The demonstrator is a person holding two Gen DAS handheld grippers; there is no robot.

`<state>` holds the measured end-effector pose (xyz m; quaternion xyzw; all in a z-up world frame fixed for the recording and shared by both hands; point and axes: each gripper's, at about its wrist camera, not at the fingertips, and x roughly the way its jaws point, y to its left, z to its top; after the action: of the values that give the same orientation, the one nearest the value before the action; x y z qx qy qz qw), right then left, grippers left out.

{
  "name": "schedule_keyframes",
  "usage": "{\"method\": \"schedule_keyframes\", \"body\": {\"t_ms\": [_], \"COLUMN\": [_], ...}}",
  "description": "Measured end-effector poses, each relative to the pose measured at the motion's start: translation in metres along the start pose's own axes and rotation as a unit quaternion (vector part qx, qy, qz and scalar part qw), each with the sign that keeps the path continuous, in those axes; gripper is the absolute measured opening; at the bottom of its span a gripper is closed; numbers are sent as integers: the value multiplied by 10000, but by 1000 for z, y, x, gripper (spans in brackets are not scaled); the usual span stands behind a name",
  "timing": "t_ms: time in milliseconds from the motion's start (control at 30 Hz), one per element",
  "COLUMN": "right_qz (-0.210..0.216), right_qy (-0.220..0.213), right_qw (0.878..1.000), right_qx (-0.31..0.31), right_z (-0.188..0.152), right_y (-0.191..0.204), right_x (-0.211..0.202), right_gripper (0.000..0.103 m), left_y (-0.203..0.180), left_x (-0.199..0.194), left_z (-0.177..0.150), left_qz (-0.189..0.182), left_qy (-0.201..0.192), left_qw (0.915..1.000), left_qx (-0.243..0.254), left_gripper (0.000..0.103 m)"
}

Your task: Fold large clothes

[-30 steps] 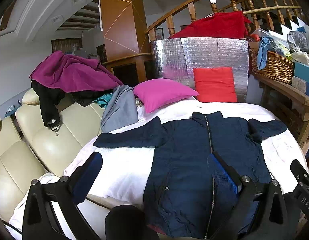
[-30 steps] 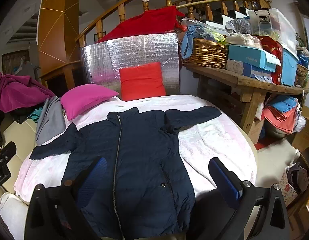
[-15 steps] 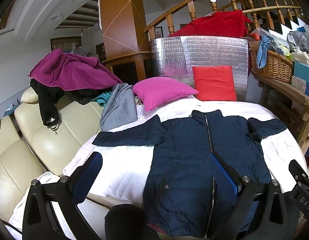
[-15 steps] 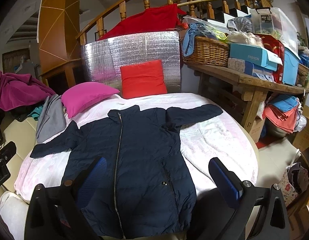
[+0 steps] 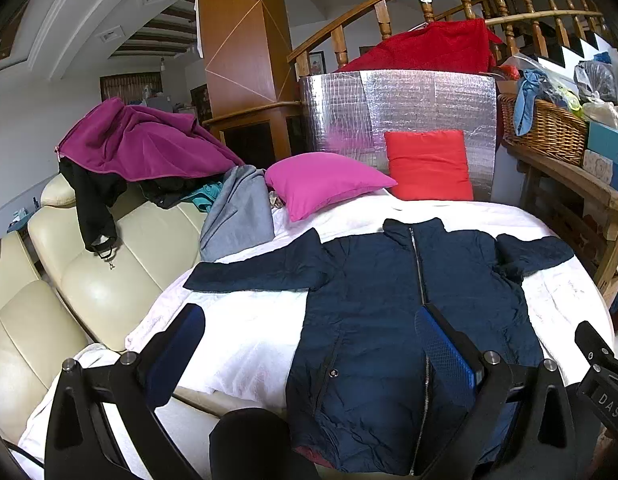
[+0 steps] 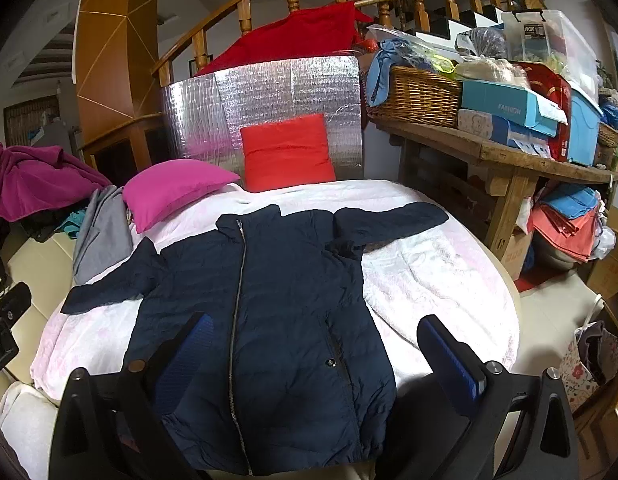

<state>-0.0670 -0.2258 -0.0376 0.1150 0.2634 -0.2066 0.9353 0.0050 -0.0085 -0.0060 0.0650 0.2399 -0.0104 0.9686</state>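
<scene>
The table (image 6: 461,280), round and covered in a pale blanket, carried the jacket (image 6: 277,300) spread flat and face up, zip closed. Its long axis ran from the near edge, where the hem lay, to the collar pointing toward the far edge and the two pillows there. One sleeve reached out toward the table's left edge by the sofa (image 5: 89,280), the other toward the right edge by the wooden bench (image 6: 509,156); both sleeves lay fully extended, so no fold appeared made yet.

The left gripper (image 5: 309,344) hung over the near edge with its jaws wide apart and nothing between them; the jacket lay ahead and to its right, its right finger over the zip line and its left finger over bare blanket. The right gripper (image 6: 321,344) was likewise spread wide and empty, hovering above the hem, the jacket's right half between its fingers and straight ahead.

By that layout each sleeve sat well forward of its gripper, the left-edge sleeve nearer the left gripper and the right-edge sleeve nearer the right, so a sleeve-in fold would probably call for a long reach across the table from the near edge
</scene>
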Motion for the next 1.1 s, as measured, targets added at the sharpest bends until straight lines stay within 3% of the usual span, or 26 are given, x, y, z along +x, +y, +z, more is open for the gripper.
{"method": "schedule_keyframes", "body": {"t_ms": [667,1100], "right_qz": [-73,-254], "right_qy": [5,34], "right_qw": [10000,9995], "right_qx": [27,204], "right_z": [6,38], "right_y": [-3,-18], "right_x": [12,65], "right_gripper": [103,103], "left_y": [2,-7], "left_x": [11,53], "left_z": [-2,5], "left_qz": [33,159], "left_qy": [109,345], "left_qw": [9999,9993], "left_qx": [-8,54], "left_gripper": [103,103]}}
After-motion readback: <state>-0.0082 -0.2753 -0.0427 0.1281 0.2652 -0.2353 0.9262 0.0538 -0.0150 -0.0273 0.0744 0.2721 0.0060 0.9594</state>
